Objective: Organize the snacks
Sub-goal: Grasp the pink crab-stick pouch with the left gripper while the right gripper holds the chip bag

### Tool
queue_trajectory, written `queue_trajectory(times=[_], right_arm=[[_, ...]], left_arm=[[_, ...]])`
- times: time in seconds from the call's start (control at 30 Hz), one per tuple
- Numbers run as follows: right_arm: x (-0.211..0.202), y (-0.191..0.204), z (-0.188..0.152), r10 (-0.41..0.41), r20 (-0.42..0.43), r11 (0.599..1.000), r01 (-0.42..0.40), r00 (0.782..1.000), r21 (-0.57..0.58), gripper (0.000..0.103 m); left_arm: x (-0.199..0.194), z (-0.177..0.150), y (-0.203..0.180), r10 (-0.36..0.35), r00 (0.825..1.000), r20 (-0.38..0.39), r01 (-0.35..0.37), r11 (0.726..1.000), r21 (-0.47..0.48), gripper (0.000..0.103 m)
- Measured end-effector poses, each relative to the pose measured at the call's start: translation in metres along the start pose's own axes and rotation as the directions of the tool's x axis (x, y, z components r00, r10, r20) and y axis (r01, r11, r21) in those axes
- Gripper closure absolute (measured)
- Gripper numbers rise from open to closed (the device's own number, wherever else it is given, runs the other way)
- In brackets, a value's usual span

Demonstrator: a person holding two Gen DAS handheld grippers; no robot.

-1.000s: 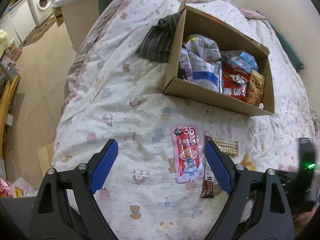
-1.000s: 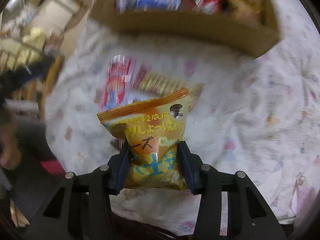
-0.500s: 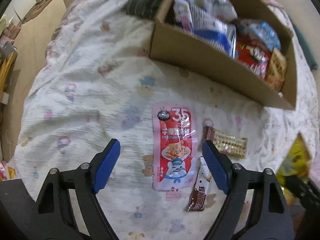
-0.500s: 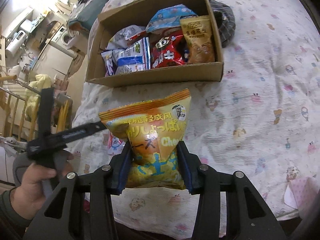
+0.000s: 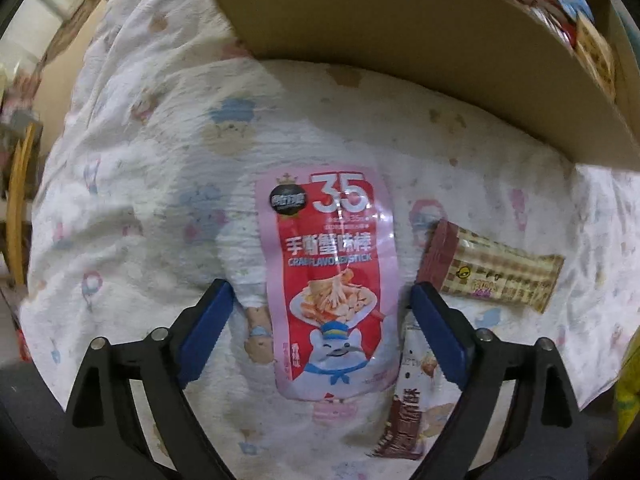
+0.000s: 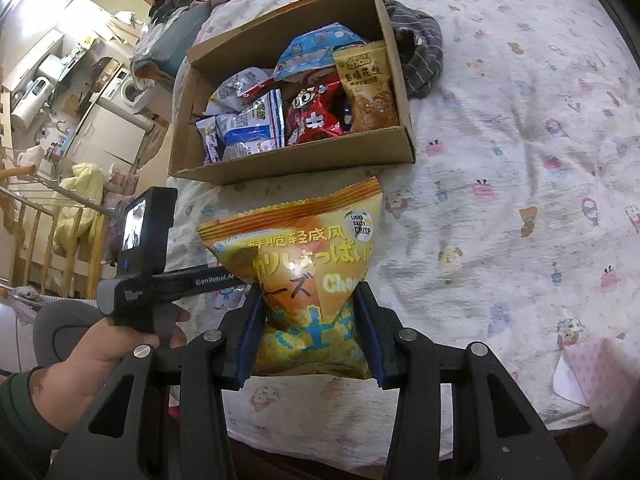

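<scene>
My left gripper (image 5: 320, 300) is open, low over the bed, its blue fingers on either side of a pink and red crab stick pouch (image 5: 332, 280) lying flat. A checked wafer bar (image 5: 492, 272) and a brown chocolate bar (image 5: 408, 400) lie to its right. My right gripper (image 6: 310, 304) is shut on a yellow cheese crisp bag (image 6: 304, 264), held above the bed in front of the cardboard box (image 6: 288, 160), which holds several snack packets. The box's front wall (image 5: 400, 40) fills the top of the left wrist view.
A dark striped cloth (image 6: 420, 60) lies behind the box. A pink paper (image 6: 592, 368) sits at the bed's right edge. The left hand and its gripper body (image 6: 140, 280) are at the left. Appliances and a wooden rail stand beyond the bed's left side.
My left gripper has moved forward and down onto the crab stick pouch, which now lies between its fingers. My right gripper, still holding the yellow bag, has risen and steadied facing the box.
</scene>
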State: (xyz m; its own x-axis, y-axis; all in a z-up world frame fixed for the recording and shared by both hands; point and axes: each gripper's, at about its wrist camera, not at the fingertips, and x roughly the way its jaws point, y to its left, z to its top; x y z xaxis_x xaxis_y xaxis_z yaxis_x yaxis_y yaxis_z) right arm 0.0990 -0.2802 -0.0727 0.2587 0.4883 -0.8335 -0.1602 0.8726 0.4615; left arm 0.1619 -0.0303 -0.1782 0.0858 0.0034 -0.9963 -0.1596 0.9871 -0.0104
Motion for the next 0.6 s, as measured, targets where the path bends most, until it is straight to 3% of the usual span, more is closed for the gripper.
queue_trajectory(times=[0.1, 0.37, 0.5, 0.6], right_arm=[[0.001, 0.000, 0.000, -0.006, -0.003, 1.000, 0.006, 1.000, -0.001, 0.057], [0.006, 0.003, 0.000, -0.009, -0.011, 1.000, 0.009, 1.000, -0.008, 0.057], [0.009, 0.001, 0.001, 0.006, -0.023, 1.000, -0.006, 1.000, 0.004, 0.057], [0.010, 0.002, 0.002, 0.002, -0.021, 1.000, -0.002, 1.000, 0.002, 0.057]], left_arm=[[0.002, 0.000, 0.000, -0.006, 1.000, -0.002, 0.006, 1.000, -0.005, 0.017], [-0.008, 0.000, 0.003, 0.007, 1.000, 0.012, -0.007, 1.000, 0.017, 0.048], [-0.017, -0.002, 0.004, -0.008, 1.000, 0.012, 0.007, 1.000, 0.025, 0.050], [-0.025, -0.005, 0.010, -0.020, 1.000, 0.024, 0.020, 0.999, 0.030, 0.061]])
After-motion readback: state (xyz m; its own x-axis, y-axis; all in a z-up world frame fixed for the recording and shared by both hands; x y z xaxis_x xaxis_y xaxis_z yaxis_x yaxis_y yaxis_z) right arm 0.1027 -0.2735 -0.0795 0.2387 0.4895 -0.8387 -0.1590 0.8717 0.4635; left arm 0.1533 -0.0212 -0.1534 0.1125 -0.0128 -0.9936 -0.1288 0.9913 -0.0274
